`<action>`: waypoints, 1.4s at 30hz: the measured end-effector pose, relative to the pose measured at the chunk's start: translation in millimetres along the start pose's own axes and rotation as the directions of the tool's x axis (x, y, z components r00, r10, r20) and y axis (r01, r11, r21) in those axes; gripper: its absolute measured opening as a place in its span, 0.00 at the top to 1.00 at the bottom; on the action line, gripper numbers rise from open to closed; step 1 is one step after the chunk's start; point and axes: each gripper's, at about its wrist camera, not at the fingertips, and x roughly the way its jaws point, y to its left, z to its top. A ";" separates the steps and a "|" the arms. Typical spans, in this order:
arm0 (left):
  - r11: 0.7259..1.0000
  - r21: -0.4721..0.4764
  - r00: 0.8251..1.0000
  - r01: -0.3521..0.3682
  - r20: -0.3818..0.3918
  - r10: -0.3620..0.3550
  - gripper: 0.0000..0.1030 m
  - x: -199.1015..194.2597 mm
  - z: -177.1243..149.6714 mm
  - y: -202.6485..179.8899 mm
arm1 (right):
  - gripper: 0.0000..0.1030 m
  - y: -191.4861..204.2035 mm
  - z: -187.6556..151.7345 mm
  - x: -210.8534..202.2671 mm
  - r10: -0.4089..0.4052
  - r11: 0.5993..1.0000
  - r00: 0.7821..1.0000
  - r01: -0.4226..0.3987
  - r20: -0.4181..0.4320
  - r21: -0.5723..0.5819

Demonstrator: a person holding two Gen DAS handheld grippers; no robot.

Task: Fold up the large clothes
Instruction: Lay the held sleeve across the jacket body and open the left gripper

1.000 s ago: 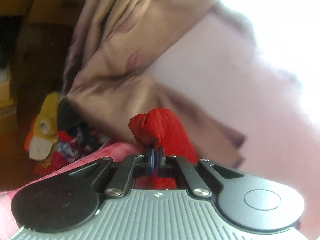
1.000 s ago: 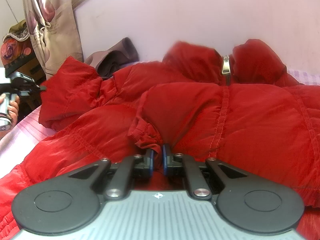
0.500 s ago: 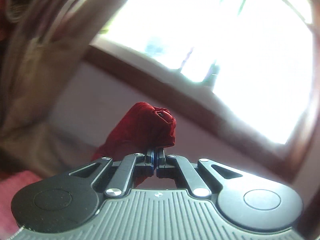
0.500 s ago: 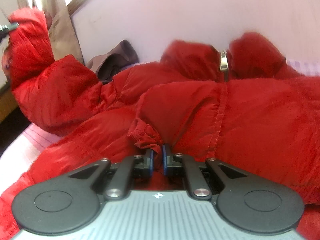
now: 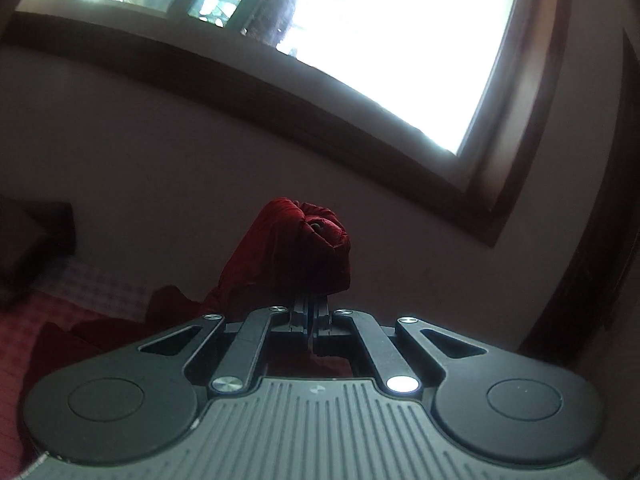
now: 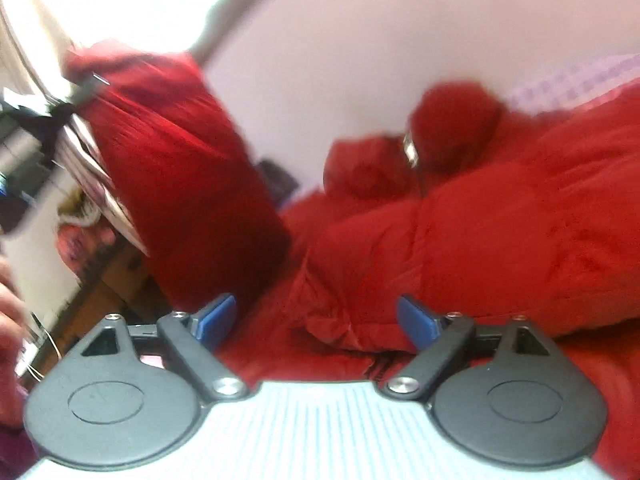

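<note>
A puffy red jacket lies spread over the bed, with its metal zipper pull near the collar. One sleeve is lifted high at the left of the right wrist view. In the left wrist view its cuff sticks up from my left gripper, which is shut on it. My right gripper is opening; its blue pads stand wide apart. Red fabric lies between and below them, and neither pad presses on it.
A large bright window with a dark frame fills the wall ahead of the left gripper. A checked pink sheet covers the bed. A dark garment lies by the wall. A hand and cluttered furniture show at the left edge.
My left gripper swung up and round with the cuff, from facing the curtain to facing the window. My right gripper let go of the other cuff and its jaws spread wide.
</note>
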 end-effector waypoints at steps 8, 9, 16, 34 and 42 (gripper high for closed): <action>0.998 0.063 0.986 0.010 -0.167 0.000 0.99 56.0 -53.6 -13.3 | 0.13 -36.9 14.1 -61.1 -0.043 0.997 0.995 0.038 0.086 0.065; 0.996 0.084 0.983 0.016 -0.182 -0.001 0.99 61.1 -59.9 -16.4 | 0.13 -41.6 17.1 -71.5 -0.055 0.997 0.992 0.048 0.109 0.065; 0.975 0.220 0.969 0.039 -0.248 0.017 0.92 86.4 -95.1 -24.4 | 0.13 -58.7 37.3 -92.4 -0.081 0.995 0.980 0.070 0.180 0.070; 0.958 0.220 0.955 -0.185 -0.188 0.228 0.70 56.4 -66.8 46.9 | 0.71 -16.7 72.4 -22.8 -0.259 0.914 0.957 0.286 0.129 -0.287; 0.917 0.135 0.884 -0.375 -0.246 0.397 0.75 71.0 -80.8 130.4 | 0.77 -31.4 50.9 15.3 -0.434 0.796 0.900 0.405 0.042 -0.450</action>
